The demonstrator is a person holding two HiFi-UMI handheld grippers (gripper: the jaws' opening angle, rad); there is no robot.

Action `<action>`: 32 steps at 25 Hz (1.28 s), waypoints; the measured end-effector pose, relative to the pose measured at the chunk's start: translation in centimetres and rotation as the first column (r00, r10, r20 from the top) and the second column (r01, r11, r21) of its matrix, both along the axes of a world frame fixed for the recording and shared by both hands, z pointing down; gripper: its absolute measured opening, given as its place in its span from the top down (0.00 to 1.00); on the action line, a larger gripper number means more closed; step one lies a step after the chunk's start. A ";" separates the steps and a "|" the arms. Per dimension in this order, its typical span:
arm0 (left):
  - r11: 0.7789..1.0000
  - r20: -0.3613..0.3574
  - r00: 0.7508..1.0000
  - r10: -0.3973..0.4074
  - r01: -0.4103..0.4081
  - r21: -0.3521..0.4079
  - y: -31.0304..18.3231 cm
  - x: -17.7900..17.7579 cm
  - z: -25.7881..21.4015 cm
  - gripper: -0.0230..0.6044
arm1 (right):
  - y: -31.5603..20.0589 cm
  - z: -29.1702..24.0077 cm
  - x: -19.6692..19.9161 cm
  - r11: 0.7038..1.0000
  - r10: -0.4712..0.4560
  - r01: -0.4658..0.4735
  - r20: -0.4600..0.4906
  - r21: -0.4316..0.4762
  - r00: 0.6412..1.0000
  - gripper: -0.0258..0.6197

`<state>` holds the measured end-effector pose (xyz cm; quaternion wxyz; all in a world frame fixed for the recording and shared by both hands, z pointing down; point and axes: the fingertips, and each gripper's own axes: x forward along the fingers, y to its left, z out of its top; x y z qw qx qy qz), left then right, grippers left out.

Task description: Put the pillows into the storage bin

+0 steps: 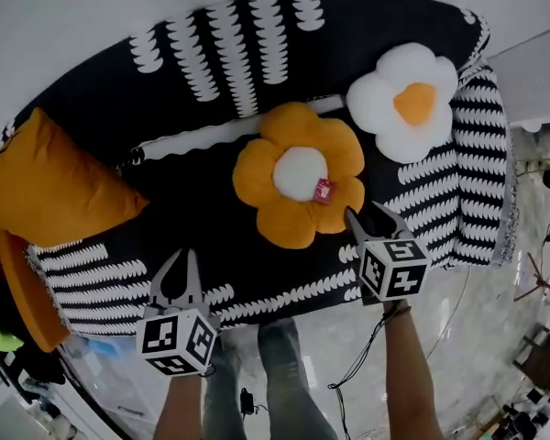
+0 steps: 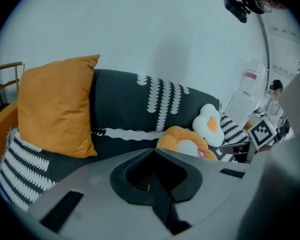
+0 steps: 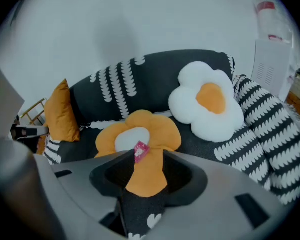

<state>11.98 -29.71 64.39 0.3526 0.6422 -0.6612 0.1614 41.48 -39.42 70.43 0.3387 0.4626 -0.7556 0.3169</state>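
Three pillows lie on a black sofa (image 1: 211,218) with white print. An orange flower pillow (image 1: 298,174) (image 3: 137,131) with a white centre and a small pink tag is in the middle of the seat. A white flower pillow (image 1: 405,101) (image 3: 206,104) leans at the right, and an orange square pillow (image 1: 50,181) (image 2: 55,106) at the left. My right gripper (image 1: 371,216) (image 3: 144,159) is open, and the orange flower's near petal lies between its jaws. My left gripper (image 1: 181,262) (image 2: 152,151) hangs shut and empty over the seat's front edge.
An orange chair (image 1: 18,291) stands left of the sofa. A striped armrest (image 1: 481,154) closes the sofa's right end. A white appliance (image 3: 270,49) stands beyond it. The person's legs (image 1: 280,374) and a cable (image 1: 362,365) are on the glossy floor in front.
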 end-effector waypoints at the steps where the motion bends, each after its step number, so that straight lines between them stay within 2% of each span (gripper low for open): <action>1: 1.000 -0.003 1.000 -0.012 0.012 -0.006 0.3 -0.1 0.3 0.95 | 0.1 0.8 0.1 1.000 -0.005 0.005 -0.007 -0.011 1.000 0.69; 4: 0.999 -0.001 1.000 -0.021 0.021 -0.025 1.0 -0.2 1.1 0.95 | 0.3 2.8 0.4 0.999 -0.020 0.019 -0.018 -0.038 1.000 0.68; 9: 0.999 0.019 1.000 0.016 -0.015 -0.040 1.0 0.2 2.1 0.95 | -0.8 4.6 0.8 0.997 -0.049 0.047 -0.039 -0.057 0.998 0.67; 16: 0.998 0.008 0.999 0.036 -0.036 -0.060 0.8 1.2 3.8 0.95 | -0.9 7.8 0.8 0.985 -0.140 0.129 -0.090 -0.113 0.986 0.64; 22: 0.995 0.006 0.998 0.060 -0.060 -0.083 0.6 1.7 4.4 0.95 | -0.9 9.0 0.6 0.983 -0.140 0.129 -0.081 -0.134 0.987 0.67; 32: 0.994 0.009 0.999 0.047 -0.046 -0.094 0.2 1.6 4.7 0.95 | -1.6 10.2 0.6 0.981 -0.134 0.120 -0.085 -0.154 0.987 0.76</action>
